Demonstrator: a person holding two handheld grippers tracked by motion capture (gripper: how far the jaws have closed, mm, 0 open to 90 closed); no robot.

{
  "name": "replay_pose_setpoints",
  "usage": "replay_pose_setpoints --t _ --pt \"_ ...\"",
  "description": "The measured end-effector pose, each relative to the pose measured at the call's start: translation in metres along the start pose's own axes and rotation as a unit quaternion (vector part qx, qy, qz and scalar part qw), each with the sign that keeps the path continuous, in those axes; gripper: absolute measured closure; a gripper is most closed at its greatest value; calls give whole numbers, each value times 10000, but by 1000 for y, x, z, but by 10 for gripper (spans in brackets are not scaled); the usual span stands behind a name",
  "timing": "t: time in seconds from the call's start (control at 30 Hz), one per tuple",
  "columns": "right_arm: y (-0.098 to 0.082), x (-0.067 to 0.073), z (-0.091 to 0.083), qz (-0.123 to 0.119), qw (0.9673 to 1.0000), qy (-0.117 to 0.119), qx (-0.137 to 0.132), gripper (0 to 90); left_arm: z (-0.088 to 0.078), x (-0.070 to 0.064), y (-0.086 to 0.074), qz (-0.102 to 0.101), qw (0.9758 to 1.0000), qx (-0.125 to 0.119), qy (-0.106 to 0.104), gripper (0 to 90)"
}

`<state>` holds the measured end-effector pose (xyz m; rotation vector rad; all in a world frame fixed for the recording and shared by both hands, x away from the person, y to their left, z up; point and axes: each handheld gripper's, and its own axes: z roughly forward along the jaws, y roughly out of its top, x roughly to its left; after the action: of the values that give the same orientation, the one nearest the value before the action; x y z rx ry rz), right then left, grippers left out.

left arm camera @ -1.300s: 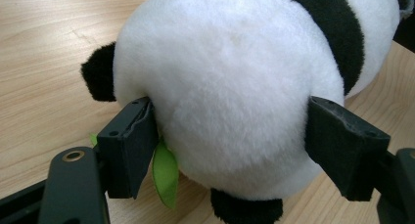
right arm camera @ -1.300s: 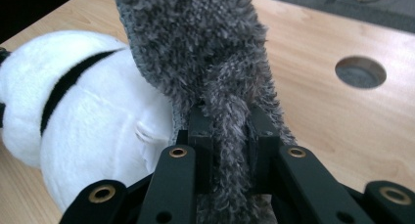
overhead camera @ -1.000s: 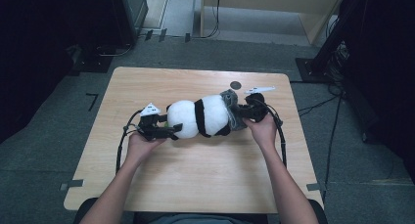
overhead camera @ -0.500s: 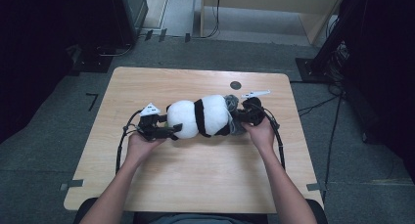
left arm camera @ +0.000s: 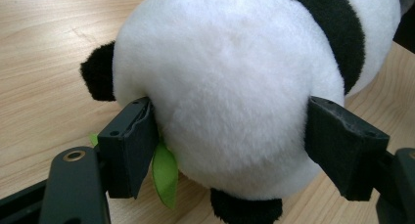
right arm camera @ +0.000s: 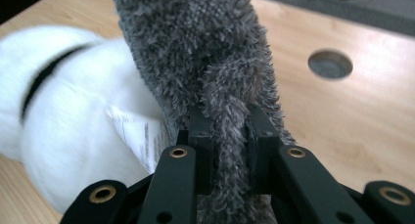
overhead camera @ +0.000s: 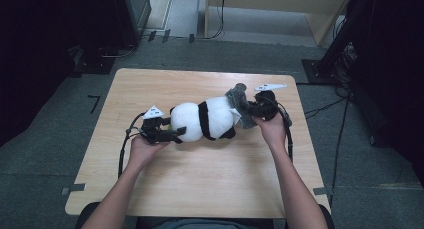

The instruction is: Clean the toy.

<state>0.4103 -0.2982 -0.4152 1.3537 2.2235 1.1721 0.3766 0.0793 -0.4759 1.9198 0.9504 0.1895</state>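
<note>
The plush panda (overhead camera: 205,120) lies on its side along the wooden surface (overhead camera: 200,189), its long axis running between the two hands. The left gripper (left arm camera: 230,131) clamps the white head end between wide-set fingers (left arm camera: 129,145). At the far end, the right gripper (right arm camera: 227,150) pinches a fold of the grey fuzzy cloth (right arm camera: 205,53), fingers nearly together.

The panda toy (left arm camera: 230,82) is soft fluffy plush, the grey cloth (right arm camera: 195,53) rough shaggy pile, the table (overhead camera: 200,189) smooth matt light wood.
</note>
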Motion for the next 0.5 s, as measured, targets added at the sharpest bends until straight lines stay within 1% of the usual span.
replay_pose_setpoints --t 0.07,0.17,0.27,0.37,0.5 --pt "7 5 -3 -80 9999 -14 -72 777 0 0 0 1 10000 -1 1 231" --pt "19 15 -6 -239 9996 36 -168 777 0 0 0 8 10000 9 4 231" --pt "25 24 -6 -352 9991 111 -213 777 0 0 0 26 10000 15 12 231" --pt "29 31 -2 -419 9988 156 -194 777 0 0 0 26 10000 21 12 231" --pt "31 35 2 -451 9986 195 -173 777 0 0 0 19 10000 17 8 231"
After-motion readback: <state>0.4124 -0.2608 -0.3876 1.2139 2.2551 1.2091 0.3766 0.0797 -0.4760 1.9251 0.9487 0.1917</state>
